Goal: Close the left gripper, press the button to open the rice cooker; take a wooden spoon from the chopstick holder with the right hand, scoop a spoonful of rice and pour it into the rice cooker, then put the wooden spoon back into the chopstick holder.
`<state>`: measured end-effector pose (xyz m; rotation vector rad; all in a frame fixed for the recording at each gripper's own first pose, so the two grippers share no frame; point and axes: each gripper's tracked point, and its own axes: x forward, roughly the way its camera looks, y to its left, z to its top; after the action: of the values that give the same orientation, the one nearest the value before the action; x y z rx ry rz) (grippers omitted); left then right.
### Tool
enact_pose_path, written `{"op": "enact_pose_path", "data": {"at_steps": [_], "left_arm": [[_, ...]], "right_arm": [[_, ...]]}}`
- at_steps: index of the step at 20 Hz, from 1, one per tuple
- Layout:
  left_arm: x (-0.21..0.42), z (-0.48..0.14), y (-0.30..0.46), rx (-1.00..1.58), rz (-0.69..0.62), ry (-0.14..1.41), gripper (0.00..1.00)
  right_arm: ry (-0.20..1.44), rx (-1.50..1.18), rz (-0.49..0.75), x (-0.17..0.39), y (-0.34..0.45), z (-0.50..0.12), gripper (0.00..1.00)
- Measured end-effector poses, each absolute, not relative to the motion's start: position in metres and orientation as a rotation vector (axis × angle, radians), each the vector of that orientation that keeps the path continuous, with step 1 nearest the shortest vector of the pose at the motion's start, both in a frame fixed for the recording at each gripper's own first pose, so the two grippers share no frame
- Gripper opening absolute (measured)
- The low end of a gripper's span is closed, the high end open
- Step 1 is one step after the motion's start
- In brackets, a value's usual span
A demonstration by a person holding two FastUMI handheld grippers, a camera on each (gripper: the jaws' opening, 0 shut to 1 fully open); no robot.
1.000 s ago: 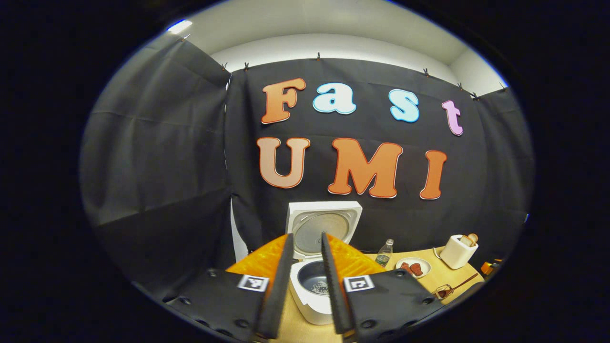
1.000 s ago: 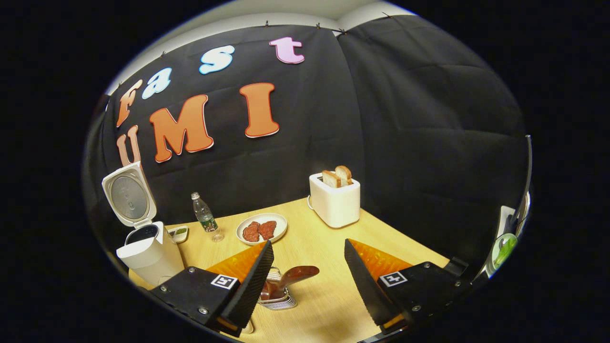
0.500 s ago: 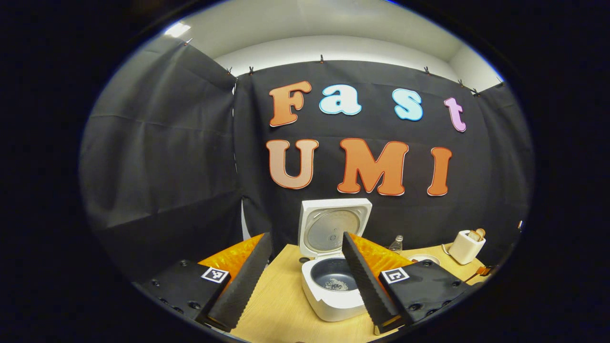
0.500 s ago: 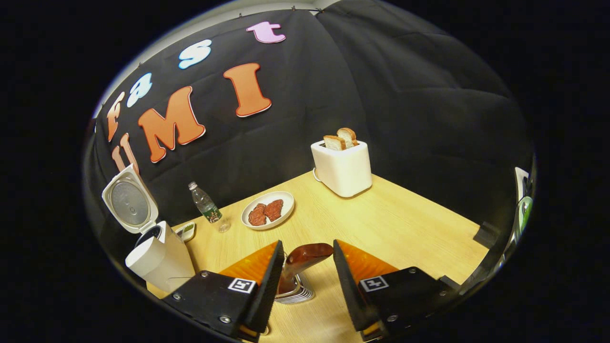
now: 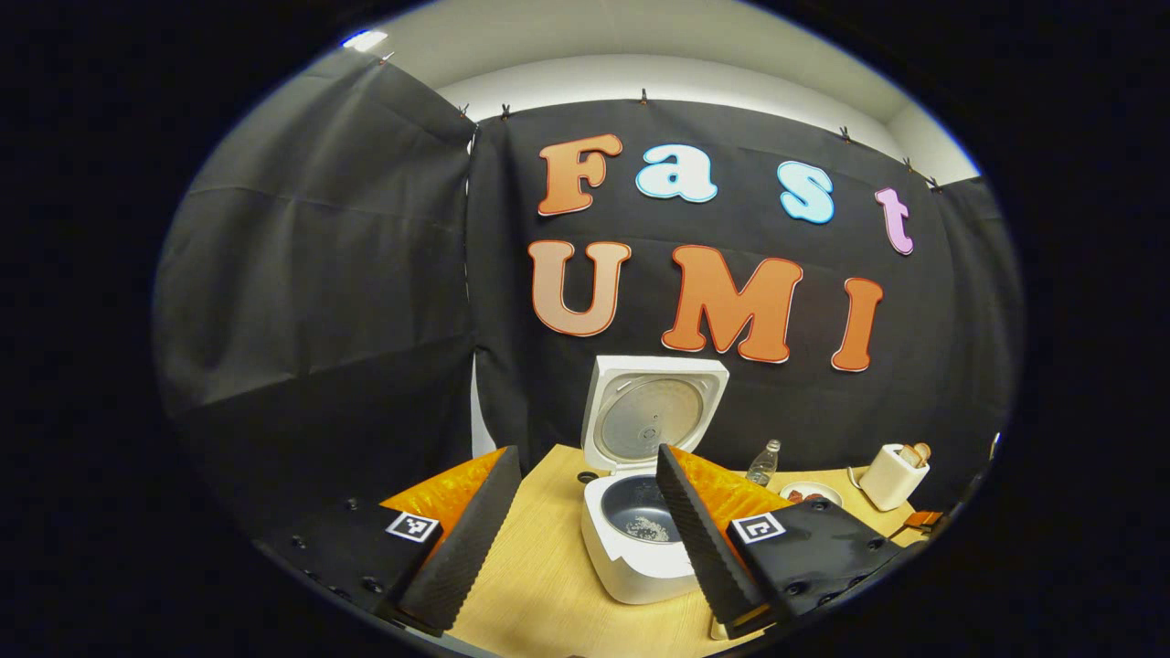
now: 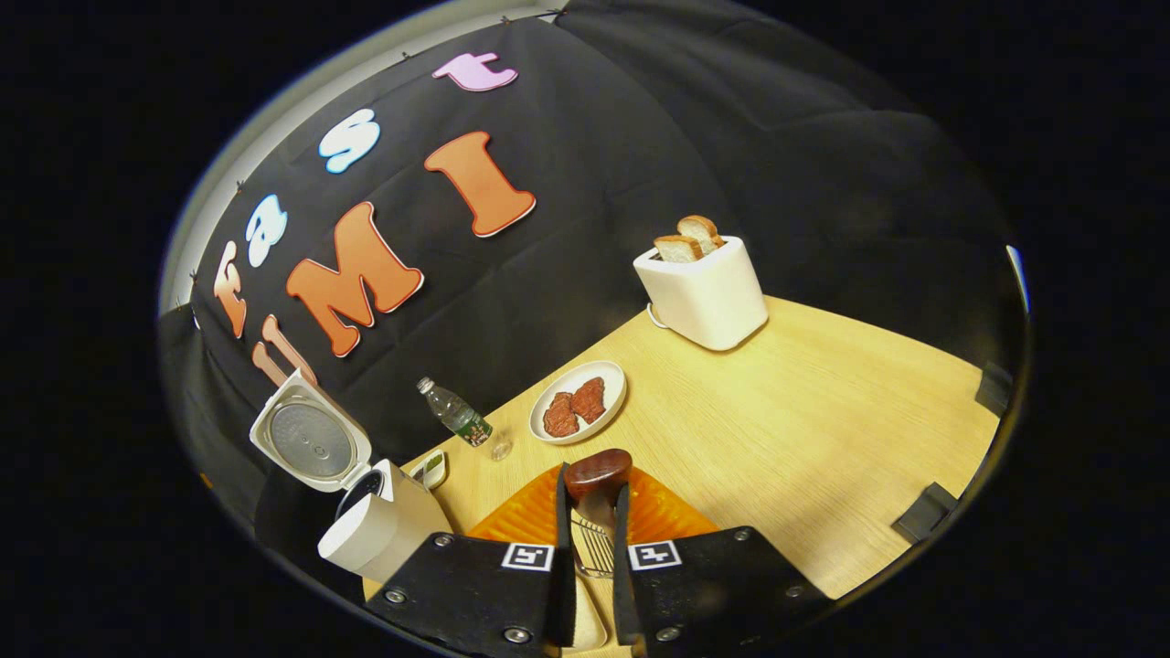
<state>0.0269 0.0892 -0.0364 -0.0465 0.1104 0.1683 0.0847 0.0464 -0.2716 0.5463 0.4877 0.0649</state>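
While the rice cooker stands with its lid up and a little rice seen in its pot, the left gripper is held wide apart in front of it, nothing gripped. Further right on the table, the right gripper is drawn narrow around the wooden spoon, whose handle is pinched between both fingers above the wire chopstick holder.
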Motion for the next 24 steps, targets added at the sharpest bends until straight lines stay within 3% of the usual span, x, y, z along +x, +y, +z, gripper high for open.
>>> {"op": "enact_pose_path", "data": {"at_steps": [8,9,10,13,19,24], "left_arm": [[0.026,-0.020,0.091,0.011,0.164,0.069,1.00],[0.027,-0.019,0.093,0.018,0.168,0.066,1.00],[0.028,-0.019,0.094,0.022,0.172,0.065,1.00],[0.031,-0.016,0.089,0.016,0.158,0.058,1.00],[0.032,-0.018,0.098,0.012,0.159,0.065,1.00],[0.027,-0.025,0.116,0.021,0.190,0.084,1.00]], "right_arm": [[0.383,0.402,0.114,0.076,0.065,-0.182,0.14],[0.370,0.388,0.134,0.072,0.070,-0.170,0.10],[0.353,0.377,0.157,0.066,0.078,-0.159,0.14],[0.316,0.358,0.219,0.050,0.105,-0.138,0.14],[0.308,0.253,0.330,0.024,0.163,-0.143,0.14],[0.390,0.182,0.371,0.015,0.196,-0.192,0.14]]}}
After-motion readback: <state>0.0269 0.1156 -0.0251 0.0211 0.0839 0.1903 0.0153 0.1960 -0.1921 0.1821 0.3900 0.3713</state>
